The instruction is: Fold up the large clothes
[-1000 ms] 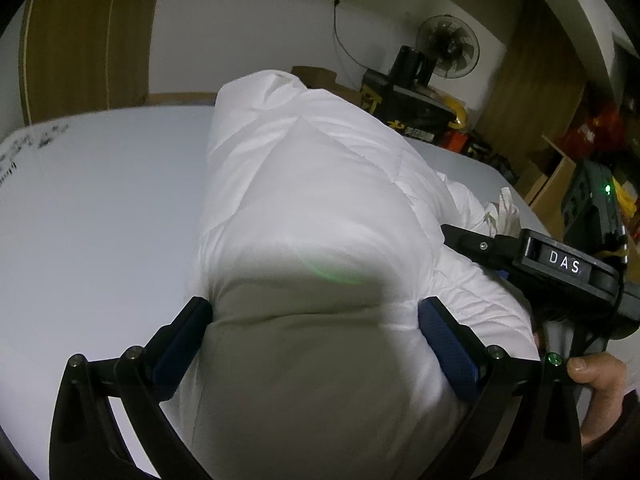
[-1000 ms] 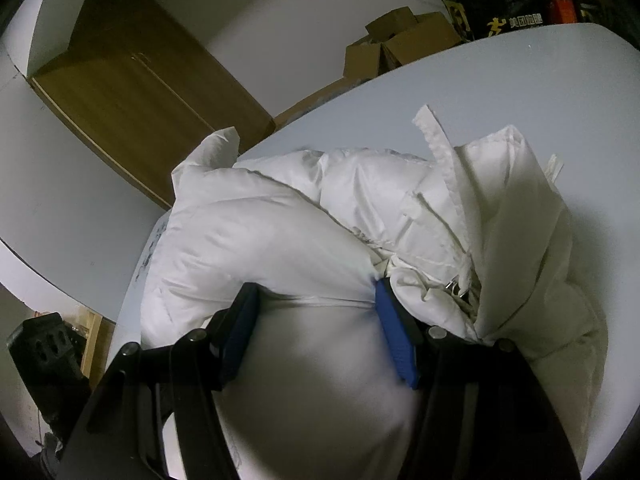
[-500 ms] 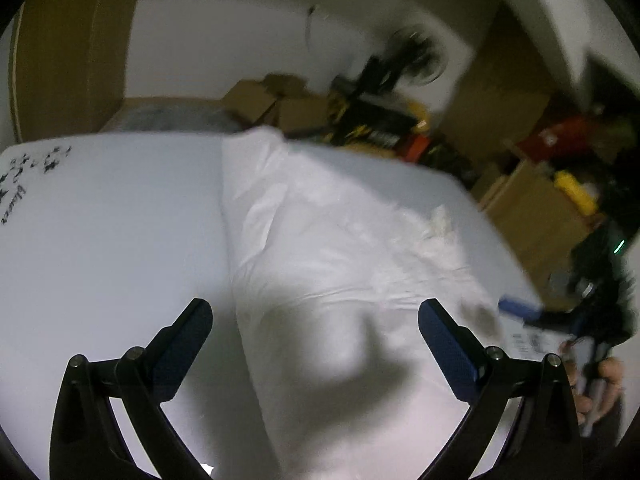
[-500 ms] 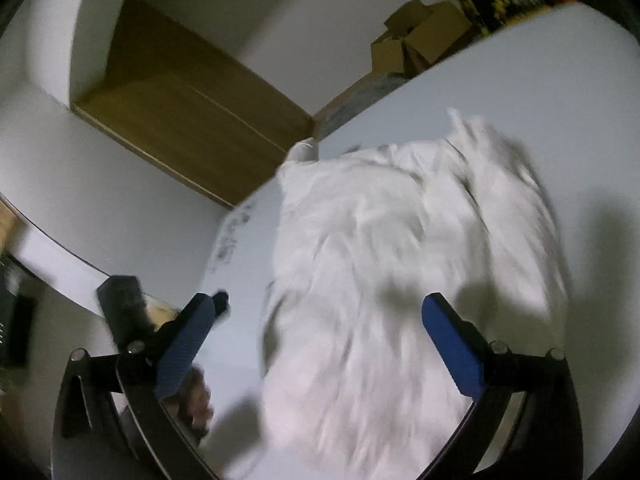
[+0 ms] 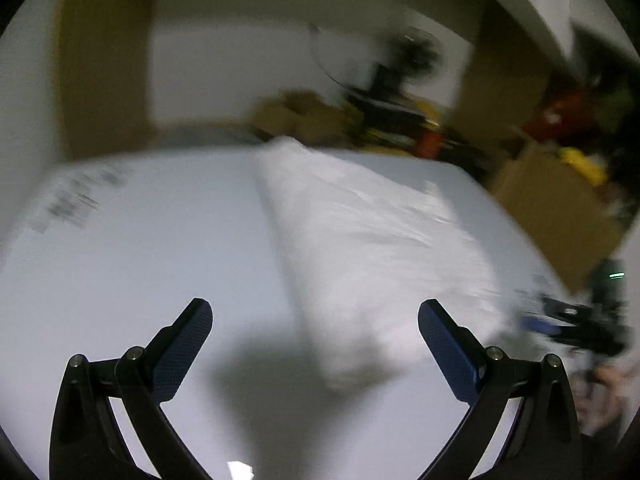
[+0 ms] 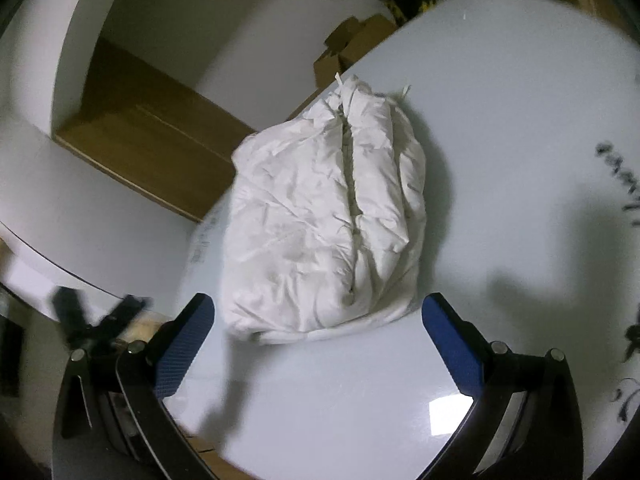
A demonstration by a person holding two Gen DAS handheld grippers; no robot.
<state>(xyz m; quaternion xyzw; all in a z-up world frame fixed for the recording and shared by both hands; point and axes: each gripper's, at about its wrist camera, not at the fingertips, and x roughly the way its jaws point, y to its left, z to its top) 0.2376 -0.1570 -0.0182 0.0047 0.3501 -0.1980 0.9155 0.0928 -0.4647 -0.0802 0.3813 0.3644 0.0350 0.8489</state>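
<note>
Both grippers have let go of the white padded jacket (image 6: 328, 216) and drawn back. The left gripper (image 5: 316, 344) and right gripper (image 6: 318, 340) now stand wide apart, empty. The jacket lies as a folded bundle on the white surface (image 6: 500, 120) just ahead of the right gripper, so the fold looks finished. Dark handwriting (image 6: 624, 176) marks the surface, unreadable.

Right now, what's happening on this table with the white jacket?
A person with a handheld gripper in each hand is folding a white puffer jacket. It lies as a folded bundle on the white table. The left gripper and right gripper are both open, holding nothing, clear of the jacket.
</note>
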